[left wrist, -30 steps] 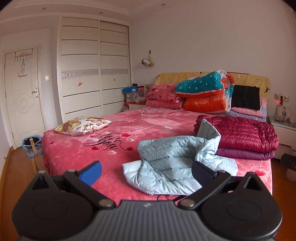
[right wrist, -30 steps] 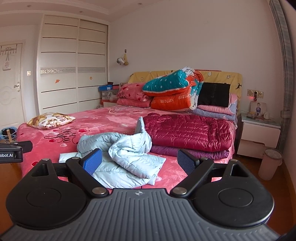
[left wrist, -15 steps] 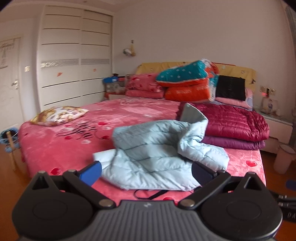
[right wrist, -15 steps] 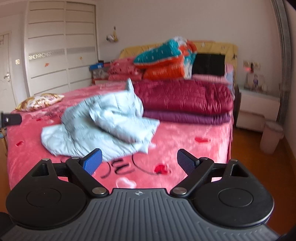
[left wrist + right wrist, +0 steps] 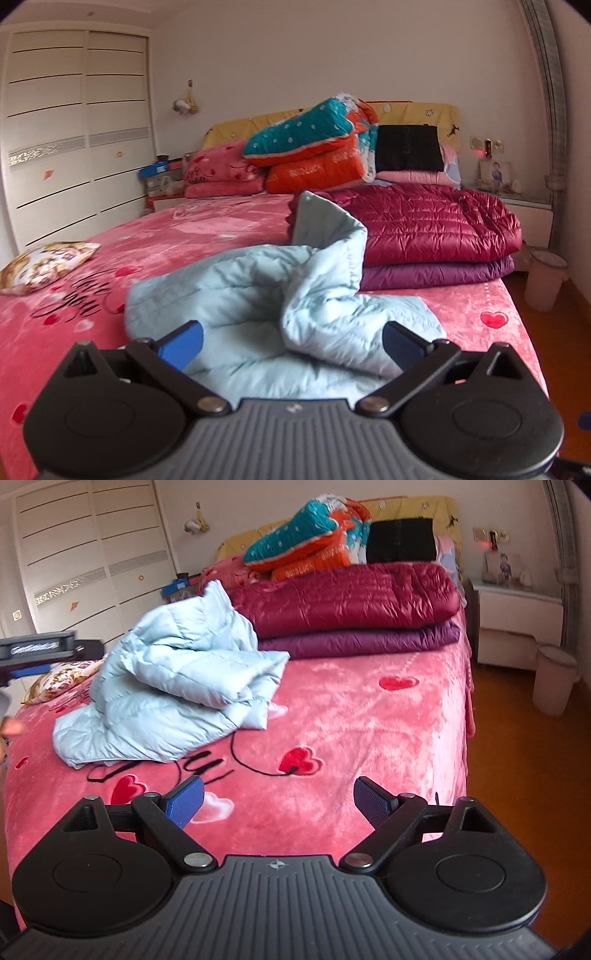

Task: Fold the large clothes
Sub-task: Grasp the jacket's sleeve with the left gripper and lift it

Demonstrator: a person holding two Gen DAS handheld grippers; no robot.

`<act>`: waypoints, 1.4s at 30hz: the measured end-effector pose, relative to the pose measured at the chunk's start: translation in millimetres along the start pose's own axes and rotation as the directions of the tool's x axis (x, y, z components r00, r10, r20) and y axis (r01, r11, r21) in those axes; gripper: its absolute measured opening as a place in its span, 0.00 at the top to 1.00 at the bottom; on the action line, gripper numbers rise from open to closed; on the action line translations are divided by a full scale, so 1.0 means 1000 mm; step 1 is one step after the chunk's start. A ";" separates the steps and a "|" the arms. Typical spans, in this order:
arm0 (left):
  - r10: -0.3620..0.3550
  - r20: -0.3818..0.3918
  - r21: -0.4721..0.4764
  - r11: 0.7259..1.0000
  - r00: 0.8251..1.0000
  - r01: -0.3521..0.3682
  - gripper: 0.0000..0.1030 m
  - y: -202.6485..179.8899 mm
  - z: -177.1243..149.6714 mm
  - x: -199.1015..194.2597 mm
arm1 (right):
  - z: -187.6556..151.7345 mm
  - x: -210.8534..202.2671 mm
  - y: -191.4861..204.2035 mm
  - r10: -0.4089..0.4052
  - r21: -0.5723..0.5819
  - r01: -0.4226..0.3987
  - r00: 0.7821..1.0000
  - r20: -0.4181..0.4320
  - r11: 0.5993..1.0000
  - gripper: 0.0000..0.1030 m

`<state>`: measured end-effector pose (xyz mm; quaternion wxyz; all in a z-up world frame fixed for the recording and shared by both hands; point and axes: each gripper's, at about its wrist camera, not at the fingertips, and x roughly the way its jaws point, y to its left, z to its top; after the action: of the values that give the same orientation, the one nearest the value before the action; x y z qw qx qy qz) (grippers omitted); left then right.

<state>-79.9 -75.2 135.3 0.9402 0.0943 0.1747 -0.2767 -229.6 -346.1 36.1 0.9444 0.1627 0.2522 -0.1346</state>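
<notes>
A crumpled pale blue quilted jacket (image 5: 258,295) lies in a heap on the pink heart-print bed (image 5: 184,236). My left gripper (image 5: 291,341) is open just above the jacket's near edge, nothing between its fingers. In the right wrist view the same jacket (image 5: 173,686) lies ahead to the left. My right gripper (image 5: 277,801) is open over bare bedspread (image 5: 351,720), apart from the jacket. A thin black cord (image 5: 251,764) trails from the jacket across the bedspread. The left gripper's side (image 5: 40,646) shows at the left edge of the right wrist view.
Folded maroon and purple down garments (image 5: 432,236) are stacked beside the jacket. Quilts and pillows (image 5: 317,147) pile up at the headboard. A small patterned pillow (image 5: 44,262) lies at the left. A nightstand (image 5: 517,616) and pale bin (image 5: 554,679) stand right of the bed, a wardrobe (image 5: 74,140) at the left.
Both grippers have come forward towards the bed and tilted down. The left one now hovers at the jacket's near edge; the right one is over the bedspread. Both stay open.
</notes>
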 end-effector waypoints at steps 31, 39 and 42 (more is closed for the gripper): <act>-0.168 -0.048 0.016 0.985 0.985 0.169 1.00 -0.042 0.001 -0.022 | 0.006 0.013 -0.059 -0.030 0.237 0.026 0.999 0.014 0.971 0.00; -0.266 -0.113 -0.005 0.964 0.957 0.267 1.00 -0.053 -0.032 -0.067 | 0.001 0.011 -0.080 -0.051 0.367 0.042 0.999 0.016 0.929 0.00; -0.242 -0.122 -0.010 0.970 0.963 0.242 1.00 -0.053 -0.031 -0.069 | -0.001 0.010 -0.077 -0.054 0.367 0.046 0.998 0.011 0.929 0.00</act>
<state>-171.8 -76.9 128.9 0.8866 0.0915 0.2417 -0.3835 -247.8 -417.8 11.3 0.8961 0.3283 0.2170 -0.2052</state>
